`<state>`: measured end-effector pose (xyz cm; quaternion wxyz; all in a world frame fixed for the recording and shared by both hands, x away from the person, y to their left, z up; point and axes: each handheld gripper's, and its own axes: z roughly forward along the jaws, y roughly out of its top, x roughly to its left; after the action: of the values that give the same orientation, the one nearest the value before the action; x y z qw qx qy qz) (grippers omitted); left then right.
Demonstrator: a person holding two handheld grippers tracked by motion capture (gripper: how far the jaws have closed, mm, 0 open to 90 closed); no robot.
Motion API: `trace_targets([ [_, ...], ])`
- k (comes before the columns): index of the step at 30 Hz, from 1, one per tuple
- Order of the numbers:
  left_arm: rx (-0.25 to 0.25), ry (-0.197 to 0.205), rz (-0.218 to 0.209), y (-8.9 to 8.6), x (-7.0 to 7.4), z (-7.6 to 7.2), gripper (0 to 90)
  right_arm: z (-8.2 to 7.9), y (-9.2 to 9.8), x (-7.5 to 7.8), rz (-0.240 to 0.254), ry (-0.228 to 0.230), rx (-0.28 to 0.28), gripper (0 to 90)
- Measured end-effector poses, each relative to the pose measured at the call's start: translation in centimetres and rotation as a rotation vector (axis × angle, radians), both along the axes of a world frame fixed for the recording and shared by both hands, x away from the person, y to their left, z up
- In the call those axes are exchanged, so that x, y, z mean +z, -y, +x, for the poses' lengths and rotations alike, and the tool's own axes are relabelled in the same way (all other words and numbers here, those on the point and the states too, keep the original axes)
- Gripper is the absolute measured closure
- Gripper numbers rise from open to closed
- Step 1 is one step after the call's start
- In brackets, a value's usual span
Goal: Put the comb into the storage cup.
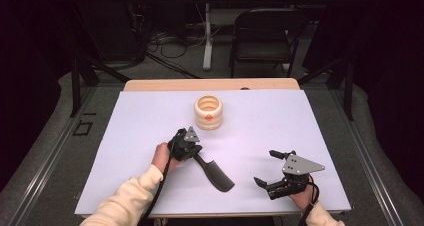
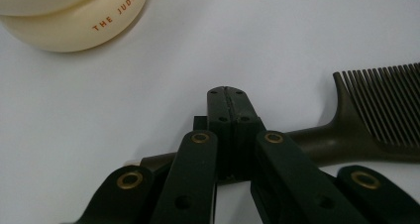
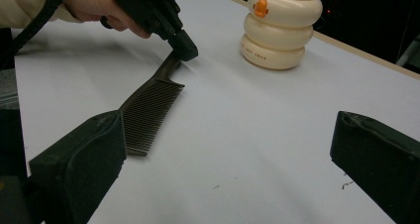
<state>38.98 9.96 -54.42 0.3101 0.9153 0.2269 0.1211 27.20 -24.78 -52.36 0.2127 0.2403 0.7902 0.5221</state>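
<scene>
The comb (image 1: 216,172) lies flat on the counter (image 1: 280,121), at 6 o'clock from the cream ringed cup (image 1: 208,112). The left gripper (image 2: 228,96) has its fingers clenched over the comb's handle. Judgement: lift level and slowly, since the toothed end will sag.

The right gripper (image 1: 268,168) hovers at 4 o'clock with fingers spread wide, grasping nothing.

The left gripper view reveals lettering on the cup; the high view shows the overall layout.

looks like a lab or studio setup: black curtains (image 1: 30,61) all around, cables (image 1: 170,46) on the floor, folding chair (image 1: 265,33), white-topped table (image 1: 300,126).
</scene>
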Motion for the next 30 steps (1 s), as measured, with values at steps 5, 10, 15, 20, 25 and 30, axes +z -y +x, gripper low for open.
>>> trace_targets([
  [5,0.002,-0.005,0.013,-0.4,0.1,-0.3,90.0,0.0,0.0,0.0,0.001,-0.001,0.000,0.5],
  [10,0.009,-0.016,0.012,-0.7,0.0,-0.5,90.0,0.0,0.0,0.0,0.004,0.000,0.001,0.5],
  [15,0.020,-0.022,0.006,-1.1,0.0,-0.7,90.0,0.0,0.0,0.0,0.003,0.000,0.002,0.5],
  [20,0.016,-0.033,0.022,-1.6,0.0,-1.1,90.0,0.0,0.0,0.0,-0.002,0.004,0.002,0.5],
  [25,0.021,-0.034,0.015,-1.9,0.0,-1.4,90.0,0.0,0.0,0.0,-0.004,0.000,0.002,0.5],
  [30,0.020,-0.042,0.019,-2.0,-0.1,-1.7,90.0,0.0,0.0,0.0,-0.003,0.002,0.001,0.5],
])
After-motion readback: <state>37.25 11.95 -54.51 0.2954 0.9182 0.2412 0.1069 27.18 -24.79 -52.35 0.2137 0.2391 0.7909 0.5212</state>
